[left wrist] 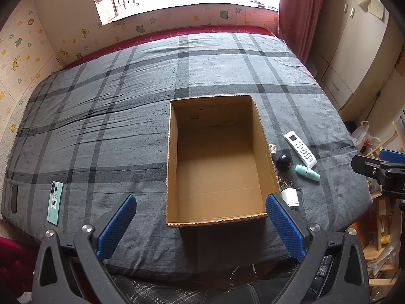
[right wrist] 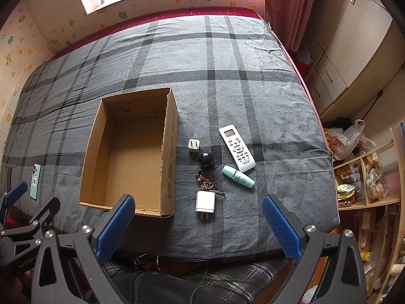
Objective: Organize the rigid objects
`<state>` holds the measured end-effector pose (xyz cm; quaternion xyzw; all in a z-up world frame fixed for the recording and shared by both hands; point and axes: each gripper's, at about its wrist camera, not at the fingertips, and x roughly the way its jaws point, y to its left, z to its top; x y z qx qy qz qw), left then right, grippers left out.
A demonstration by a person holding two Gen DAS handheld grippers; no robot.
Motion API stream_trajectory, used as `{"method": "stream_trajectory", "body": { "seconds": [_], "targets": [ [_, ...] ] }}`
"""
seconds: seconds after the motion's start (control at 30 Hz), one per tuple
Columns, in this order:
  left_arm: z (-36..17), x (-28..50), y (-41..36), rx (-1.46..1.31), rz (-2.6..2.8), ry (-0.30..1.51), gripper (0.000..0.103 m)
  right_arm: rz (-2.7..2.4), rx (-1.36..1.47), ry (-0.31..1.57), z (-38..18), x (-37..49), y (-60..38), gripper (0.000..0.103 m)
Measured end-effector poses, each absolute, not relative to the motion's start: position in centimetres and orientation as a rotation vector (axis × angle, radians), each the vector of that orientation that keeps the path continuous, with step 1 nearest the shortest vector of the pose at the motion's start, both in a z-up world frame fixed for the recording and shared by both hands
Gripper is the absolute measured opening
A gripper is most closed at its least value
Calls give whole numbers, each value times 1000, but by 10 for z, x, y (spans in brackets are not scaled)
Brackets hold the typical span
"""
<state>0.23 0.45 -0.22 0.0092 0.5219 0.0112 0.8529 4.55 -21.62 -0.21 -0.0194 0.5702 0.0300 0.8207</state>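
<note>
Nothing packed yet: cardboard box [right wrist: 131,152] empty on bed; remote [right wrist: 236,147], chargers, tube, keys (plus black ball) lie beside it, phone [left wrist: 55,202] apart. Left gripper [left wrist: 200,225], right gripper [right wrist: 198,225] both spread, holding nothing.

Open cardboard box [right wrist: 131,152] empty; remote [right wrist: 236,147], chargers [right wrist: 205,201], bottle [right wrist: 238,176] beside.

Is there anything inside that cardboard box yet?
No, the cardboard box shows only its bare brown floor, while the remote and the other small items lie on the bedspread beside it.
</note>
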Motion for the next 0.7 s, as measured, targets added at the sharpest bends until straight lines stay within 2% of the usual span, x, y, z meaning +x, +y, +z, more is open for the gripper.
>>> {"method": "stream_trajectory", "body": {
  "seconds": [0.7],
  "targets": [
    [-5,6,6,8,20,1107,103,61,-51,1210,-1,50,-216,102]
  ]
}}
